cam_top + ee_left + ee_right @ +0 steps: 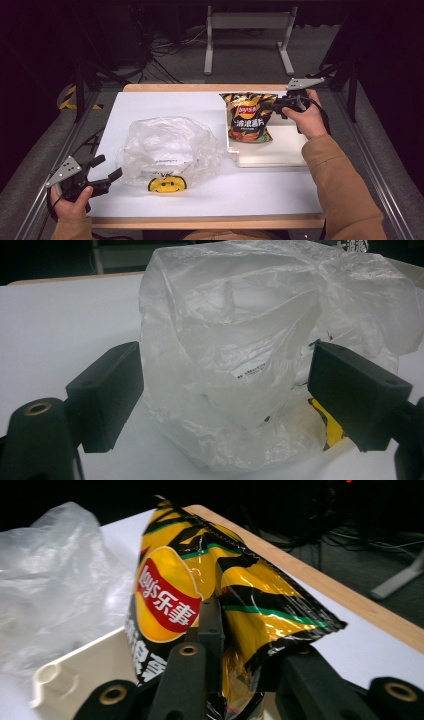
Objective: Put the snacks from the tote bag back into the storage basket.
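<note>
Right gripper (pixel 275 106) clenched on the top corner of the chip bag (pixel 248 117), over the white tray (pixel 280 152). Left gripper (pixel 106 170) spread wide, just beside the clear plastic bag (pixel 167 147), not touching.

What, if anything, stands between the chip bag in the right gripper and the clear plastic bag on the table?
Nothing visible blocks that path. The chip bag, pinched by the right gripper, is over the left end of the white tray. Between it and the plastic bag lies bare white tabletop. The left gripper sits open at the bag's other side.
</note>
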{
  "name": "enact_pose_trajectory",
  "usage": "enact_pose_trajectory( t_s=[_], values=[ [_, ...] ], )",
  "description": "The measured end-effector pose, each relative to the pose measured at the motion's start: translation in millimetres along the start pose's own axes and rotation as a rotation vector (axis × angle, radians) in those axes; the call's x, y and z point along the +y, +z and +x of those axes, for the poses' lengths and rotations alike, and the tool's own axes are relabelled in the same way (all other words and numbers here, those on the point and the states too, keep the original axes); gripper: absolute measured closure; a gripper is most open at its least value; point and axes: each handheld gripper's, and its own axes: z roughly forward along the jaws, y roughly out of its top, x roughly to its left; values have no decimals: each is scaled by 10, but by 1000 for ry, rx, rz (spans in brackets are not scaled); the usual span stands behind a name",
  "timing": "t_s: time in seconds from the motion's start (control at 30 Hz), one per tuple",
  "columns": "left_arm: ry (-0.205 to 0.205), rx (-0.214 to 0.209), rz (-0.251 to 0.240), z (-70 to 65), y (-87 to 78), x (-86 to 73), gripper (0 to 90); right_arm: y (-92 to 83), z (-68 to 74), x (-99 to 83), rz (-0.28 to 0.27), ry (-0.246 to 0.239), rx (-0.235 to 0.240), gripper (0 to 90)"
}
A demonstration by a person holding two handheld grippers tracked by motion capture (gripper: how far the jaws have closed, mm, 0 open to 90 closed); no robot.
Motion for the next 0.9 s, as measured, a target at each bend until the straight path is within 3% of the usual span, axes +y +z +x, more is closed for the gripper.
enact_pose_trajectory(
  t_s=[0.23,0.47,0.73,0.9],
  values=[
    [0,-5,1,6,22,6,154,56,-30,-63,4,6,-80,647],
    [1,-5,1,5,26,8,153,124,-45,-133,-29,21,-173,300],
    [8,-12,5,0,35,11,151,138,-30,-160,-31,38,-191,208],
    [4,-13,2,-4,42,14,150,51,2,-148,-87,65,-164,170]
  ],
)
